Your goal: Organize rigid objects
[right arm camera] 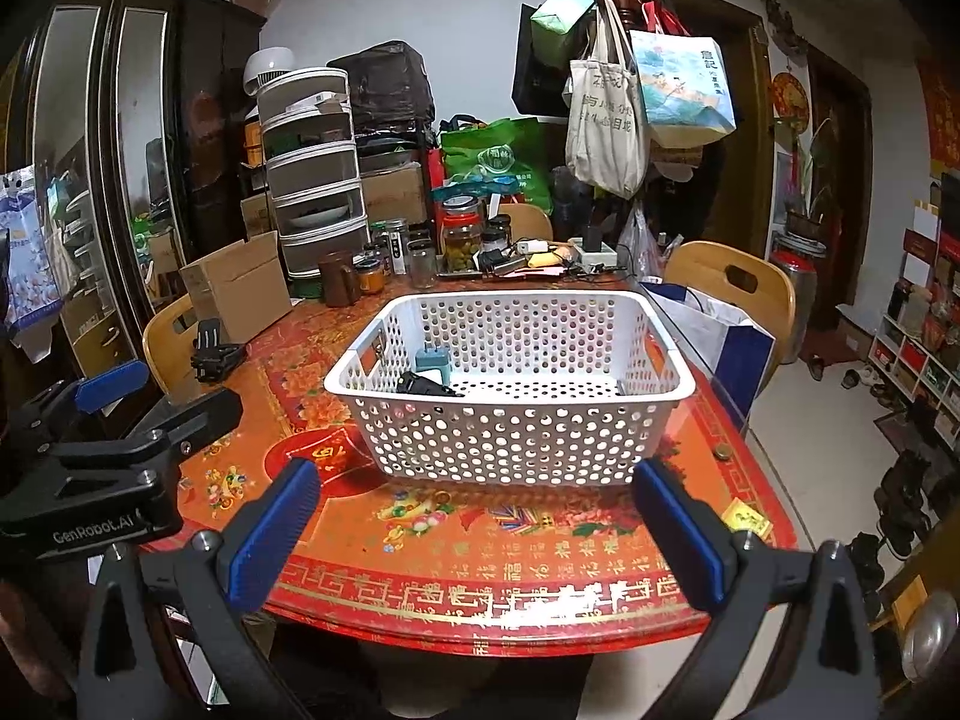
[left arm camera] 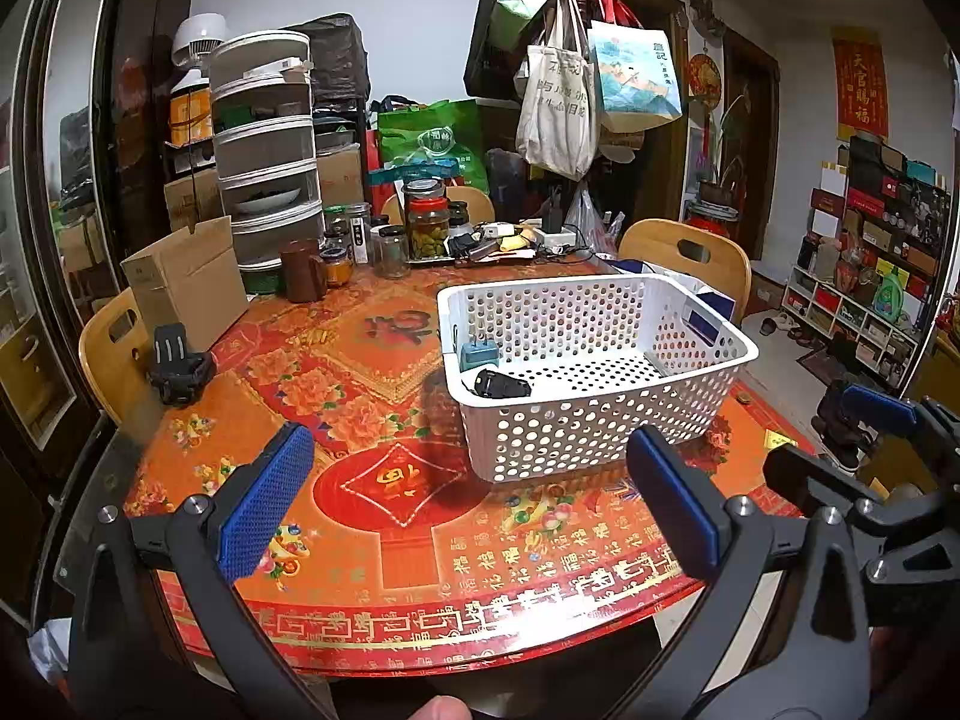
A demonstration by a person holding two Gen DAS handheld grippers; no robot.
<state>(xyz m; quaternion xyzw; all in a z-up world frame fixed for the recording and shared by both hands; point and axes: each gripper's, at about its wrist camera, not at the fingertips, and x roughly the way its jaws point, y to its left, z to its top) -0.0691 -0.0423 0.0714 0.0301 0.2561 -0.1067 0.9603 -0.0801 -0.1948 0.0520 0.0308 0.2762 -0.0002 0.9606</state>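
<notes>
A white perforated basket (left arm camera: 708, 354) (right arm camera: 660, 387) stands on the red patterned table. Inside at its left end lie a teal plug adapter (left arm camera: 479, 354) (right arm camera: 433, 360) and a black device (left arm camera: 503, 385) (right arm camera: 423, 387). A black clamp-like object (left arm camera: 179, 367) (right arm camera: 215, 353) sits on the table's left side by a cardboard box. My left gripper (left arm camera: 468, 498) is open and empty, hovering over the table's near edge in front of the basket. My right gripper (right arm camera: 474, 525) is open and empty, also near the front edge. Each gripper shows at the side of the other's view.
A cardboard box (left arm camera: 186, 279), brown mug (left arm camera: 303, 270), jars (left arm camera: 427, 222), chargers and cables crowd the table's far side. Wooden chairs (left arm camera: 696, 255) (left arm camera: 111, 348) stand around. A coin (right arm camera: 722, 451) and a yellow card (right arm camera: 746, 519) lie at the right edge.
</notes>
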